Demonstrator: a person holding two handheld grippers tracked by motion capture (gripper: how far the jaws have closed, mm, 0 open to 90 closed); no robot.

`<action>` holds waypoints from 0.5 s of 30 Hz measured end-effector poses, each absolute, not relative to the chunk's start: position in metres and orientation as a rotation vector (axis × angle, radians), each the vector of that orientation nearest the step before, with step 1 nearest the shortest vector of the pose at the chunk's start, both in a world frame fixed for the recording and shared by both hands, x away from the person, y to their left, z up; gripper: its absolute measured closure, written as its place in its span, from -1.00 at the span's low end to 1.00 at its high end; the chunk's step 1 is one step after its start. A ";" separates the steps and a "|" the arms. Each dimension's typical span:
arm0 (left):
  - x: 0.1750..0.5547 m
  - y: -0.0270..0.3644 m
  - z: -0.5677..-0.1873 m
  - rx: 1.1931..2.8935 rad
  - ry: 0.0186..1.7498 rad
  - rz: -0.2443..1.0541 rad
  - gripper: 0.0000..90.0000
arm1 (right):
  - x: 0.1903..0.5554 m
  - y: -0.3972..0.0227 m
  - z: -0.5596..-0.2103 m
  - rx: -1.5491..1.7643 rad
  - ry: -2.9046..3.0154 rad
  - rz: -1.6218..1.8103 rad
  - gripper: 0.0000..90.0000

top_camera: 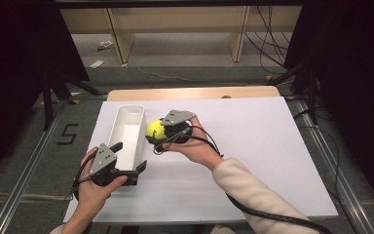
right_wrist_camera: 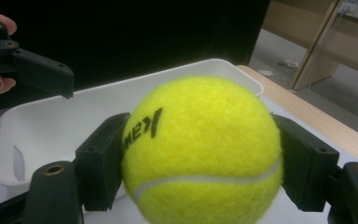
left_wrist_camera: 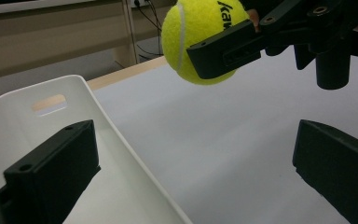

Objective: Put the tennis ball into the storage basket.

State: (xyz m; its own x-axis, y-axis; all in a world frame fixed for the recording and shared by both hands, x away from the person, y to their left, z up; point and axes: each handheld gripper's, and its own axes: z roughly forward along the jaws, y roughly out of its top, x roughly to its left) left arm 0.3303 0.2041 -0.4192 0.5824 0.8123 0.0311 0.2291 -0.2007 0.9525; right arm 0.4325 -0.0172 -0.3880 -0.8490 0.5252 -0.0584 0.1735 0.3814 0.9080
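1. The tennis ball (right_wrist_camera: 200,151) is held clear of the table, just beside the long side of the white bin (top_camera: 126,127), near its far end.
2. It is judged light, springy and felt-covered; a hold across its widest part suits it, since an off-centre squeeze could make it pop out.
3. It is clamped by the right gripper (top_camera: 157,132), one jaw on each flank.
4. The left gripper (top_camera: 126,158) is seen with jaws spread, straddling the bin's near wall without pressing it.
5. The white table (top_camera: 253,146) lies beneath.
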 end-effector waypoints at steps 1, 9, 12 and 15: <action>0.330 0.204 -0.419 1.730 0.865 0.672 -1.00 | 0.433 -0.017 -0.388 0.611 2.310 1.456 -0.41; 0.330 0.204 -0.419 1.733 0.864 0.673 -1.00 | 0.433 -0.013 -0.388 0.617 2.315 1.458 -0.41; 0.330 0.204 -0.419 1.731 0.866 0.673 -1.00 | 0.433 -0.012 -0.388 0.618 2.316 1.458 -0.41; 0.330 0.204 -0.419 1.735 0.864 0.672 -1.00 | 0.434 -0.011 -0.388 0.621 2.316 1.459 -0.41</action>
